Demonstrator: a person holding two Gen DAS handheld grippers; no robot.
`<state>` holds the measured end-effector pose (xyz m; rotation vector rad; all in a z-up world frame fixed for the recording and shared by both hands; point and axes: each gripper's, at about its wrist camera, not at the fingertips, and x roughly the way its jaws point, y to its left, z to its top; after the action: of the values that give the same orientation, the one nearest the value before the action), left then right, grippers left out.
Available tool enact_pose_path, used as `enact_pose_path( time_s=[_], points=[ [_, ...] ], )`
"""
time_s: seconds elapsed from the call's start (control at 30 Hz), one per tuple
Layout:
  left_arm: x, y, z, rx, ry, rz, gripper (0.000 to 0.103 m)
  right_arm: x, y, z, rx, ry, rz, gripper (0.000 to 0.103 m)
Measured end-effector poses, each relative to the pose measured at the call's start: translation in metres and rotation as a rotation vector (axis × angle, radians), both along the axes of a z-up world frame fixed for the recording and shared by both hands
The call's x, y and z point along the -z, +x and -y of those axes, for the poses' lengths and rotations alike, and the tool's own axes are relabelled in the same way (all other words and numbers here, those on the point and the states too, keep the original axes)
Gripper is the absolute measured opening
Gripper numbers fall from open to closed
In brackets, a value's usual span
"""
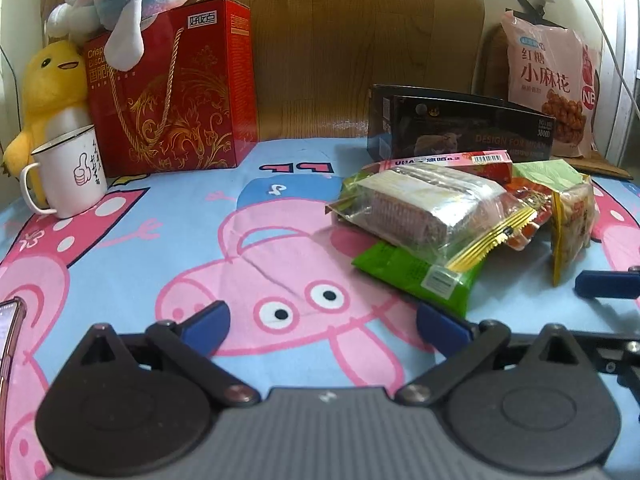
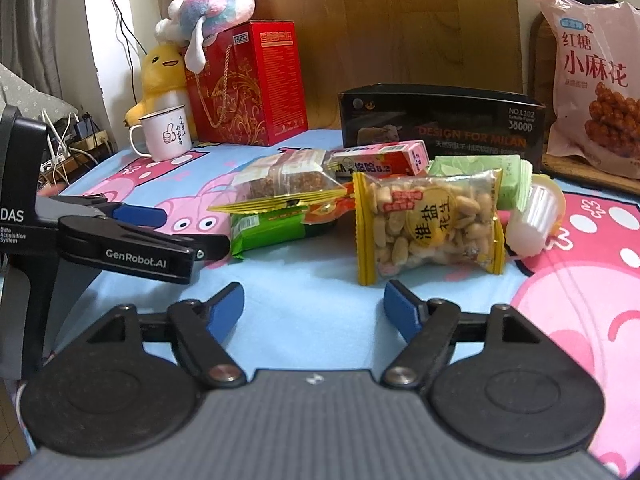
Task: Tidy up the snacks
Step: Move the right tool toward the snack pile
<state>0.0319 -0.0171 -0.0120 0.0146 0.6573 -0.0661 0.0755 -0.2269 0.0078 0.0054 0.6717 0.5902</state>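
A pile of snacks lies on the cartoon-pig cloth. In the right wrist view a yellow-edged bag of peanuts (image 2: 428, 226) stands in front, with a clear pack of wafers (image 2: 288, 184), a green packet (image 2: 268, 232), a pink box (image 2: 380, 160) and a pale green pack (image 2: 480, 176) behind. My right gripper (image 2: 314, 312) is open and empty, just short of the peanuts. In the left wrist view the wafer pack (image 1: 424, 208) lies on the green packet (image 1: 416, 276), ahead to the right. My left gripper (image 1: 322, 322) is open and empty.
An open black box (image 2: 440, 128) stands behind the pile. A red gift box (image 1: 172, 92), plush toys (image 1: 48, 88) and a white mug (image 1: 68, 172) are at back left. A big pink snack bag (image 2: 596, 92) leans at back right. A phone (image 1: 8, 344) lies at far left.
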Motion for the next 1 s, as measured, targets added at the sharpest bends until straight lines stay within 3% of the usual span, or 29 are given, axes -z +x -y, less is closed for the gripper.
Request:
enact_pose_path(
  time_s=[0.53, 0.77, 1.0],
  points=[
    [0.0, 0.0, 0.002, -0.005, 0.002, -0.005, 0.103, 0.0, -0.001, 0.001, 0.011, 0.012, -0.005, 0.086],
    [0.0, 0.0, 0.003, -0.006, 0.003, -0.006, 0.103, -0.006, -0.012, 0.007, 0.058, 0.016, 0.067, 0.086],
    [-0.001, 0.0, 0.003, -0.007, 0.004, -0.007, 0.103, -0.009, -0.018, -0.02, -0.065, -0.227, 0.246, 0.084]
  ],
)
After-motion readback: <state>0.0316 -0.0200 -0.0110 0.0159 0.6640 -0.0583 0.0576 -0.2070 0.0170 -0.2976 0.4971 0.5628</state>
